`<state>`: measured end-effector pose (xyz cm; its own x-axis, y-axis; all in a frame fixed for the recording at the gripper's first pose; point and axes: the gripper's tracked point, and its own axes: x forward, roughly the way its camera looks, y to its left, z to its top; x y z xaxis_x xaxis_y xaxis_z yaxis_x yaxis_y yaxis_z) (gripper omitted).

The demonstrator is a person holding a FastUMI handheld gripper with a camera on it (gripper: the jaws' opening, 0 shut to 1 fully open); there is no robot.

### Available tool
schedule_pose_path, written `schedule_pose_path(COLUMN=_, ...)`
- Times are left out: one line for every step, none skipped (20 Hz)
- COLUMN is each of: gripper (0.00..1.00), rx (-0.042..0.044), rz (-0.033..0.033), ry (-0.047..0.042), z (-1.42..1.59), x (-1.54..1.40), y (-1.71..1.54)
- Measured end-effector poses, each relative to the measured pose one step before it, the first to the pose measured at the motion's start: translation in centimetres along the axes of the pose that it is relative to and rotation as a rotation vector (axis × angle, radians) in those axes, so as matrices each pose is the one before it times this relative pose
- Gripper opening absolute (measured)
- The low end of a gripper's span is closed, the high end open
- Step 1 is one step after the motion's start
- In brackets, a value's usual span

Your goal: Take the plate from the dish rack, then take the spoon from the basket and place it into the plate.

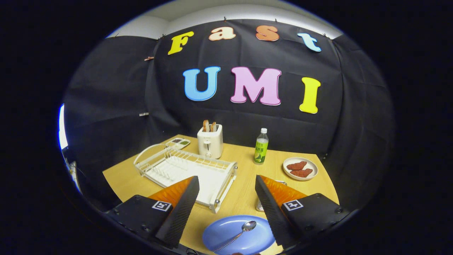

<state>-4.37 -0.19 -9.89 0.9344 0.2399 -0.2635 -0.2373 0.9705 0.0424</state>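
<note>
A blue plate (236,235) lies on the wooden table (247,191) below and between my fingers. A metal spoon (238,235) rests in it, bowl end toward the right finger. My gripper (226,187) is open and hovers above the plate with nothing between its fingers. The white dish rack (187,168) stands beyond the left finger with no dish in it. Part of a metal basket (262,204) peeks out beside the right finger.
A white toaster (210,141) with bread slices stands behind the rack. A green bottle (261,147) is to its right. A white plate with reddish food (300,168) sits at the far right. A small tray (178,142) lies at the back left.
</note>
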Motion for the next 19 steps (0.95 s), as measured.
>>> schedule_pose_path(gripper=0.98, rx=0.00393, rz=-0.01654, ry=-0.02793, z=1.763, x=-0.283, y=-0.438)
schedule_pose_path(gripper=0.98, rx=-0.00149, rz=-0.01683, ry=-0.0275, z=1.65, x=-0.226, y=-0.478)
schedule_pose_path(gripper=0.98, rx=-0.00351, rz=-0.01323, ry=-0.02757, z=1.718, x=-0.279, y=-0.332)
schedule_pose_path(gripper=0.98, rx=-0.00587, rz=-0.01077, ry=-0.02731, z=1.45, x=-0.225, y=-0.221)
schedule_pose_path(gripper=0.98, rx=-0.00848, rz=-0.01118, ry=-0.0239, z=1.295, x=-0.339, y=-0.176)
schedule_pose_path(gripper=0.98, rx=-0.00811, rz=-0.01123, ry=-0.02129, z=1.3, x=-0.27, y=-0.18)
schedule_pose_path(gripper=0.98, rx=-0.00197, rz=-0.01083, ry=-0.01809, z=1.151, x=-0.293, y=-0.057)
schedule_pose_path(gripper=0.98, rx=0.0065, rz=-0.01126, ry=-0.01018, z=0.921, x=-0.299, y=0.049)
schedule_pose_path(gripper=0.98, rx=0.01226, rz=-0.00806, ry=-0.00919, z=0.788, x=-0.253, y=0.113)
schedule_pose_path(gripper=0.98, rx=0.01502, rz=-0.00752, ry=-0.0079, z=0.763, x=-0.278, y=0.241)
schedule_pose_path(gripper=0.98, rx=0.01298, rz=-0.00505, ry=-0.00509, z=0.601, x=-0.374, y=0.176)
schedule_pose_path(gripper=0.98, rx=0.0061, rz=-0.00575, ry=-0.00677, z=0.41, x=-0.352, y=0.115)
schedule_pose_path(gripper=0.98, rx=0.00437, rz=-0.0085, ry=-0.00627, z=0.419, x=-0.436, y=-0.033)
schedule_pose_path(gripper=0.98, rx=0.01118, rz=-0.00197, ry=0.00078, z=0.179, x=-0.478, y=0.187)
schedule_pose_path(gripper=0.98, rx=0.01297, rz=0.00578, ry=0.00929, z=-0.053, x=-0.352, y=0.436)
schedule_pose_path(gripper=0.98, rx=0.01142, rz=0.00116, ry=0.0067, z=-0.051, x=-0.485, y=0.254)
schedule_pose_path(gripper=0.98, rx=0.01011, rz=-0.00256, ry=0.00218, z=-0.056, x=-0.155, y=0.093)
schedule_pose_path(gripper=0.98, rx=0.00998, rz=-0.00444, ry=-0.00456, z=0.092, x=-0.03, y=0.048)
schedule_pose_path(gripper=0.98, rx=0.00852, rz=-0.0036, ry=-0.00227, z=0.048, x=0.016, y=0.069)
